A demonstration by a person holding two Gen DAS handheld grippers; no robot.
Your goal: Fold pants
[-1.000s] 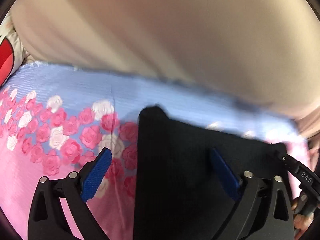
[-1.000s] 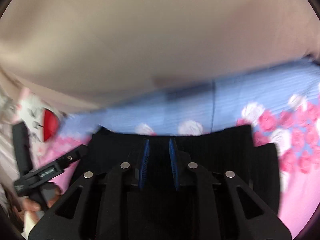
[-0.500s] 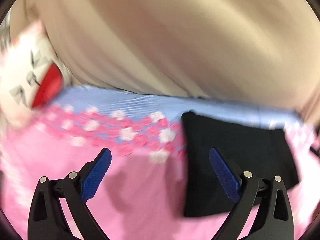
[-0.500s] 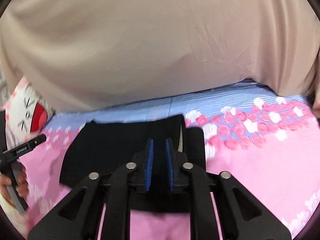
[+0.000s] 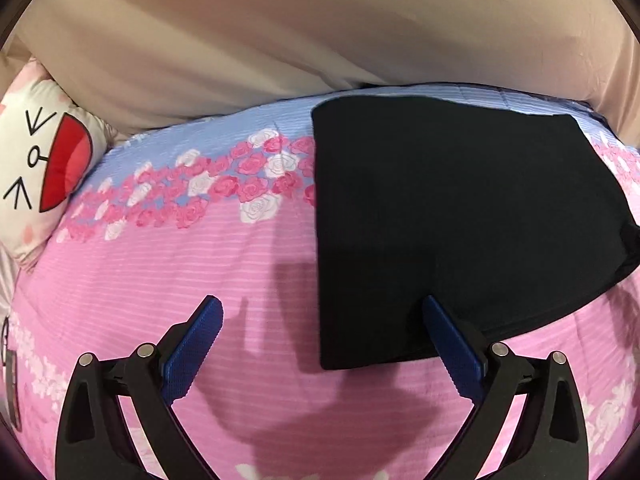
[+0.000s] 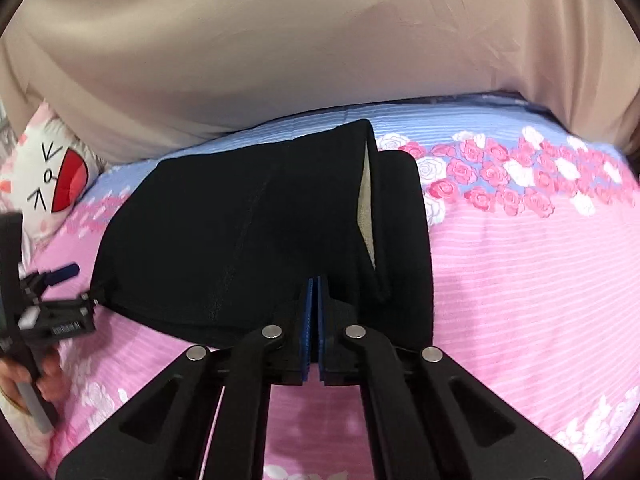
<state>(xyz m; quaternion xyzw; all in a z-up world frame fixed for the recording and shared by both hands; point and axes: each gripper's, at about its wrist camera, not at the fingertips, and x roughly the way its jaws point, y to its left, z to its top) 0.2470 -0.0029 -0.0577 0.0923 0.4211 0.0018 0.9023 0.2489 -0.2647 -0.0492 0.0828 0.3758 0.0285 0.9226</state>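
Background: a smooth beige fabric wall (image 5: 320, 32) with soft creases rises behind the far edge of the bed.
Surface: a bedspread (image 5: 180, 264) of finely ribbed cloth, pink with thin pale stripes near, light blue far, and a band of pink and white roses (image 5: 240, 184) between the 2 colours.
Cushion: a soft white cartoon-face pillow (image 5: 44, 168) with a red mouth and black line eyes lies at the far left, against the wall.
Pants: black pants (image 6: 248, 232), matte and folded into a flat, roughly rectangular stack, lie on the bedspread toward the far side; in the right wrist view a top flap curls at the right edge and shows a pale fleecy lining (image 6: 366, 204).
Left gripper: left gripper (image 5: 320, 344) is spread wide above the near left corner of the stack, its ridged blue pads (image 5: 196, 344) holding nothing; 1 pad overlaps the black cloth in the view.
Right gripper: right gripper (image 6: 313, 292) has its blue pads pressed together at the near edge of the pants; whether cloth is pinched between them cannot be told.
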